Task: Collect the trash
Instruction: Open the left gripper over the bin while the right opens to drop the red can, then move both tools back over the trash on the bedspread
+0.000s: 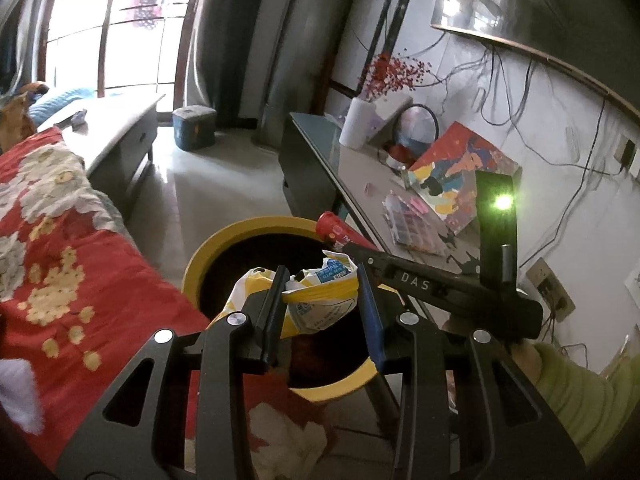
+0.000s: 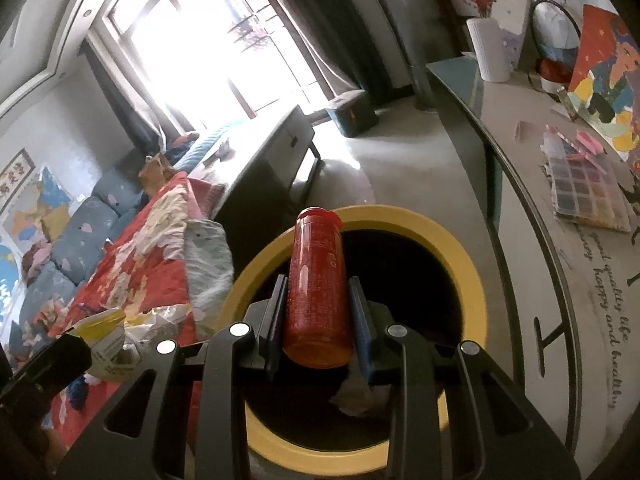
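Observation:
My left gripper point(image 1: 322, 284) is shut on a crumpled yellow and white wrapper point(image 1: 320, 300) and holds it over the yellow-rimmed bin point(image 1: 208, 252). My right gripper point(image 2: 318, 292) is shut on a red bottle point(image 2: 318, 280) that points forward over the same bin's yellow rim point(image 2: 460, 256). In the left wrist view the red bottle point(image 1: 334, 230) and the right gripper's black body point(image 1: 440, 284) show just right of the bin. In the right wrist view the wrapper point(image 2: 108, 336) shows at the lower left. Some pale trash point(image 2: 360, 396) lies inside the bin.
A red floral blanket point(image 1: 60, 260) covers a sofa left of the bin. A dark table point(image 2: 560, 280) on the right carries a bead box point(image 2: 584, 192), a painting point(image 1: 460, 176) and a white vase point(image 1: 356, 124). A low cabinet point(image 1: 116, 128) and a small box point(image 1: 194, 128) stand near the window.

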A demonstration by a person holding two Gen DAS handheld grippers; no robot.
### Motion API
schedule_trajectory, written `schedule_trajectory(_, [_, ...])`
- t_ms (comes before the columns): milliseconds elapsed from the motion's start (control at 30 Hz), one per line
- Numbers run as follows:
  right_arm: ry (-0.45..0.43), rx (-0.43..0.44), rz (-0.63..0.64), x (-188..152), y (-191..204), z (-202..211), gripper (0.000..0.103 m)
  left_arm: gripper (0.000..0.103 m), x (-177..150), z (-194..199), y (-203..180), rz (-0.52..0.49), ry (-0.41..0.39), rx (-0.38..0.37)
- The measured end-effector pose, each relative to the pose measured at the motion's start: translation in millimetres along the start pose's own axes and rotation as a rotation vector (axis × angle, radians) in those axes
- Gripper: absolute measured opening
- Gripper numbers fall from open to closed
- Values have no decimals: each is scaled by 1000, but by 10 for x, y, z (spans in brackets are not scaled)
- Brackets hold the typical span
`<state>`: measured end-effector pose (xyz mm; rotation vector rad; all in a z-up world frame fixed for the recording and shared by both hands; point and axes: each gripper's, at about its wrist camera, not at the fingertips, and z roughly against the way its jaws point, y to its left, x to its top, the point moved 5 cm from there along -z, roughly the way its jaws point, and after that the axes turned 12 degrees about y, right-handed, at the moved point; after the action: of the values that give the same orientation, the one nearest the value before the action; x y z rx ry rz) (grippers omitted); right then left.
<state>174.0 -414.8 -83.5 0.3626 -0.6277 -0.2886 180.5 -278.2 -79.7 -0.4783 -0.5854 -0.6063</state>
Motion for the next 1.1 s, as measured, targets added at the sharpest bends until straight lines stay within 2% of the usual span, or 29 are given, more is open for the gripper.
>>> schedule_trajectory(167, [19, -3, -24, -21, -139, -62, 28, 28, 31, -136, -12, -8, 14, -4])
schedule_trajectory(433, [53, 6, -48, -50, -230, -117, 30, 30, 36, -279, 120, 42, 38, -20])
schedule_trajectory(467, [57, 5, -49, -48, -236, -123, 30, 32, 30, -277, 136, 53, 37, -21])
schedule_trajectory(533, [60, 6, -49, -46, -235, -127, 30, 47, 28, -259, 161, 73, 28, -25])
schedule_trajectory(600, [55, 2, -50, -43, -234, -118, 46, 54, 27, -252, 185, 92, 23, -28])
schedule_trajectory(667, [47, -3, -46, -29, -235, -105, 47, 61, 16, -217, 218, 111, 14, -30])
schedule_trajectory(733, [42, -4, -46, -20, -234, -94, 48, 76, 19, -175, 247, 130, 5, -30])
schedule_trajectory(833, [27, -7, -46, -9, -227, -54, 52, 91, 17, -79, 304, 153, -18, -20])
schedule_trajectory(1100, [-13, -17, -13, 32, -97, 73, 61, 92, -12, 188, 425, 182, -73, 59])
